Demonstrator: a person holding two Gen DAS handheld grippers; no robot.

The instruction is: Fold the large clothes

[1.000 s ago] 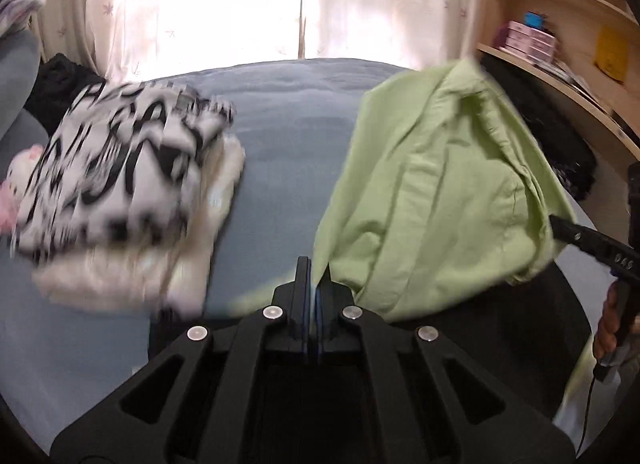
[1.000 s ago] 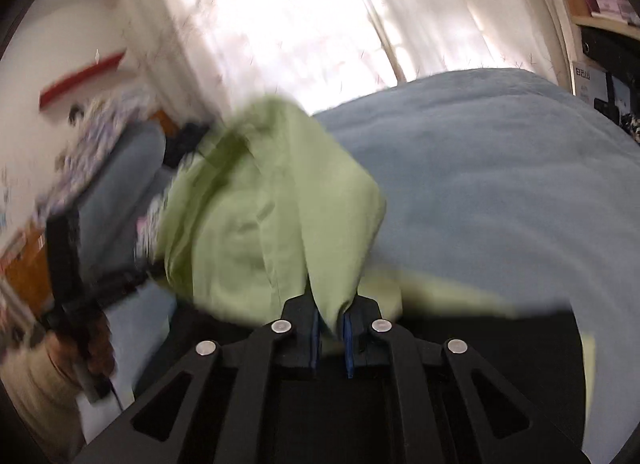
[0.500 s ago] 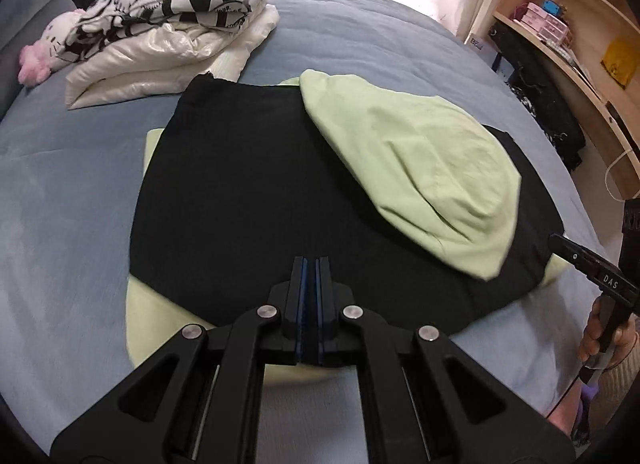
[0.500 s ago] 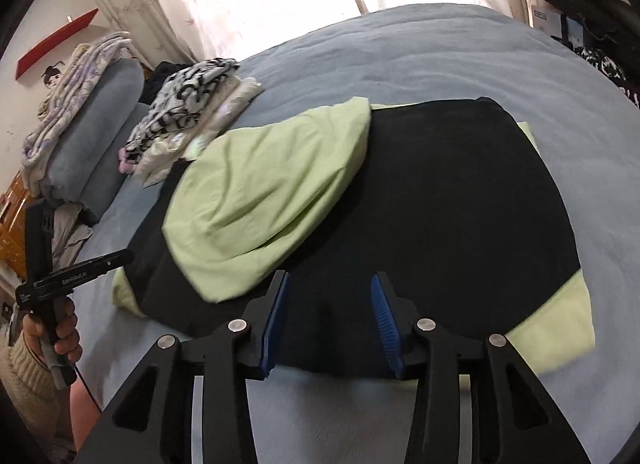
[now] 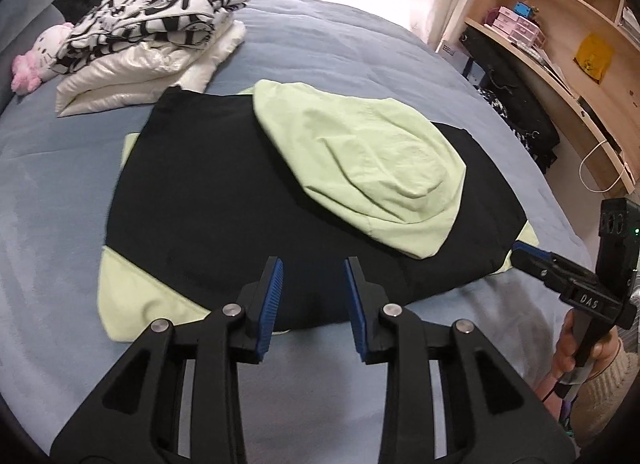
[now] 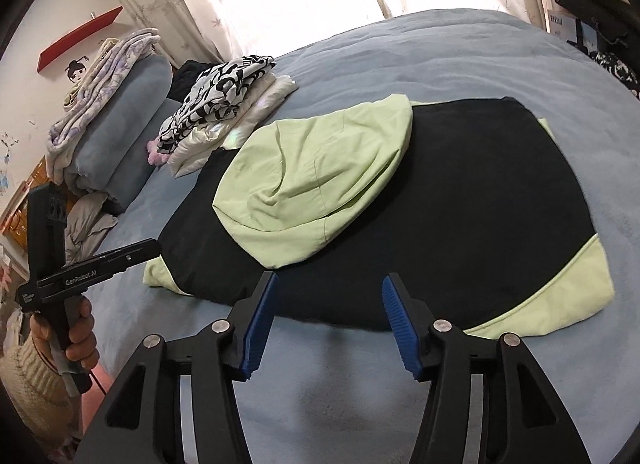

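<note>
Having just opened, both the left gripper (image 5: 314, 288) and right gripper (image 6: 330, 310) hang empty over the black-and-green hooded jacket (image 5: 248, 199); each should next pinch one near corner squarely.

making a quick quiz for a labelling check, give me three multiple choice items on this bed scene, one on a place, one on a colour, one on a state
1. Where does the light green hood lie?
A. on the black body of the jacket
B. on the pillow
C. on the wooden shelf

2. What colour is the bed cover?
A. red
B. grey-blue
C. yellow

3. How do the left tool and right tool stand?
A. both clamped on the jacket
B. one holds the hood
C. both open, holding nothing

Key: 1 A, the hood rests flat across the black jacket. 2 B, grey-blue cloth surrounds the jacket. 3 C, each tool's blue pads stand apart with only the jacket edge and cover seen beyond them; their jaws have just been opening.
</note>
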